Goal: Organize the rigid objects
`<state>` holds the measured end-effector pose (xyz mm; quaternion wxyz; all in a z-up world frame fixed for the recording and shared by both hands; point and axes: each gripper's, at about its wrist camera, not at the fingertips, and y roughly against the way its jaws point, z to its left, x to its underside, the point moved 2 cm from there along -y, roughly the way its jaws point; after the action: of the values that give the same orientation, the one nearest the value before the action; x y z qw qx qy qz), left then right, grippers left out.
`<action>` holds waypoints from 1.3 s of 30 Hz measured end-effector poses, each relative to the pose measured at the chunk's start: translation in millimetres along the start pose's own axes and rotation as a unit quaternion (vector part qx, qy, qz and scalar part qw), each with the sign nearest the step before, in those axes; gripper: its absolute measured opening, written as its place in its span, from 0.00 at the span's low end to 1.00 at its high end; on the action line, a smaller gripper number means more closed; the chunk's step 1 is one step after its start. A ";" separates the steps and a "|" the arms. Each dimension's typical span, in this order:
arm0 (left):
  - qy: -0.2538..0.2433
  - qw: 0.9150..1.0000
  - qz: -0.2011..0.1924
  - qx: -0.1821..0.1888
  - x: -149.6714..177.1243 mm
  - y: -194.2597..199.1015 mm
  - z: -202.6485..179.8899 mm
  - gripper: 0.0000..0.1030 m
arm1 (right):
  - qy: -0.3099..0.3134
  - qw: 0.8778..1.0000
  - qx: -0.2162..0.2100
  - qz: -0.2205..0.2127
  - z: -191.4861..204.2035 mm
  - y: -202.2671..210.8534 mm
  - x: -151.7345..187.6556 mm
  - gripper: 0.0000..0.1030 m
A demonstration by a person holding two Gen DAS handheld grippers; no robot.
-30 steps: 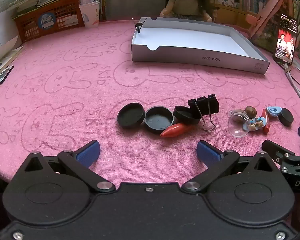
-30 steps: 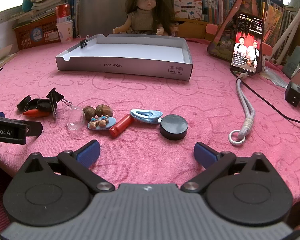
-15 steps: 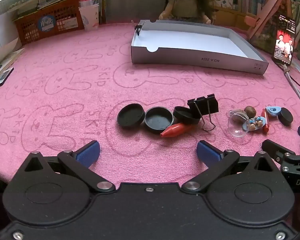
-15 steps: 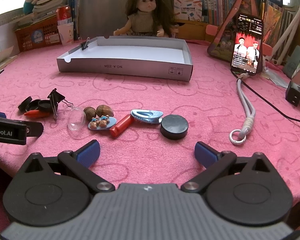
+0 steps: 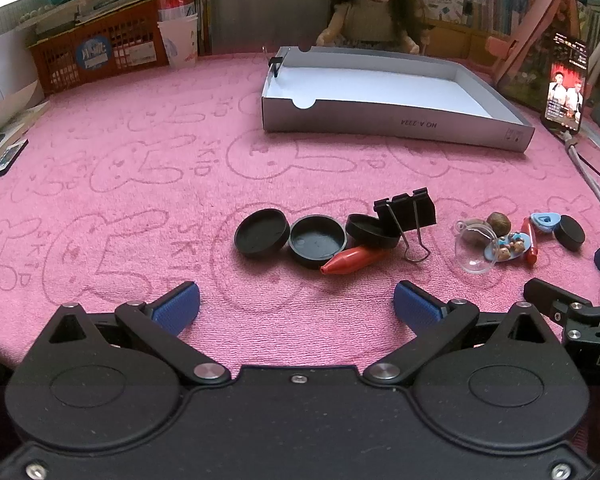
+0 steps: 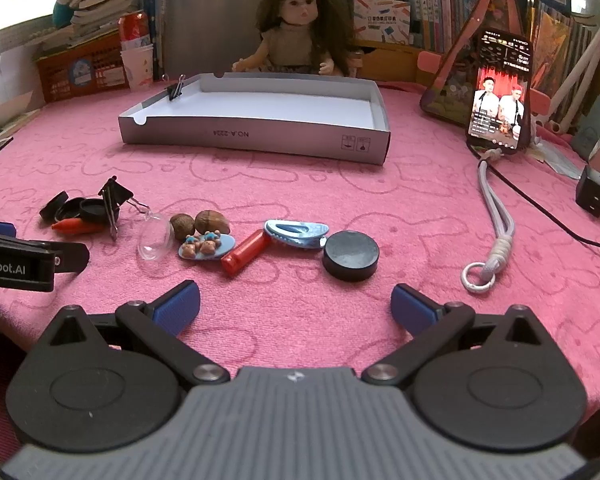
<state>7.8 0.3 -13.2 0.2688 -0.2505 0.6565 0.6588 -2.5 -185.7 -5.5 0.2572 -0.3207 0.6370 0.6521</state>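
Small objects lie on the pink cloth. In the left wrist view: three black caps (image 5: 317, 238), a red cone (image 5: 350, 261) and a black binder clip (image 5: 410, 210), just ahead of my open, empty left gripper (image 5: 296, 306). In the right wrist view: a clear dome (image 6: 155, 238), two nuts (image 6: 212, 221), a bear charm (image 6: 206, 246), a red tube (image 6: 246, 258), a blue clip (image 6: 296, 233) and a black puck (image 6: 351, 255) lie ahead of my open, empty right gripper (image 6: 295, 304). A shallow grey box (image 5: 392, 124) with a white floor stands behind; it also shows in the right wrist view (image 6: 256, 136).
A doll (image 6: 298, 30) sits behind the box. A phone (image 6: 500, 96) leans at the right, with a grey lanyard (image 6: 494, 232) and a black cable. An orange basket (image 5: 96, 50) and cups stand at the back left. A small binder clip (image 6: 176, 88) grips the box's corner.
Both grippers have edged slightly back and up, so the views show a little more of the table. No object has moved.
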 end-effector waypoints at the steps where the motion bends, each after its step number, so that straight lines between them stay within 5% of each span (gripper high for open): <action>1: 0.000 1.000 -0.001 0.000 0.1 0.4 -0.3 1.00 | 0.000 1.000 -0.001 -0.001 -0.2 0.2 0.6 1.00; 11: 0.003 1.000 0.009 0.008 -2.4 3.3 1.3 0.96 | -0.001 1.000 -0.022 -0.020 -0.6 6.1 0.9 0.96; 17: 0.015 0.999 -0.014 0.039 -5.8 15.2 2.8 0.70 | 0.008 0.998 -0.044 -0.051 3.7 16.1 -1.6 0.86; 21: 0.018 0.997 -0.026 0.072 -6.5 24.2 -0.4 0.43 | 0.021 0.997 -0.058 -0.055 9.0 18.5 -3.2 0.64; 26: 0.012 0.993 -0.030 0.111 -6.3 29.0 -5.1 0.26 | 0.031 0.996 -0.077 -0.039 12.6 13.6 -1.8 0.45; 32: 0.001 0.994 -0.022 0.106 -4.0 18.5 -8.1 0.24 | 0.043 0.994 -0.089 -0.038 14.7 10.3 -1.2 0.44; 39: -0.003 0.996 -0.030 0.079 -4.6 10.7 -2.3 0.26 | 0.061 0.992 -0.104 -0.035 9.9 -0.1 -9.9 0.56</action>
<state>3.7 -2.0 -2.3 0.3094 -0.2454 0.6981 0.5973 3.2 -175.0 1.6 0.2062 -0.4069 0.5683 0.6848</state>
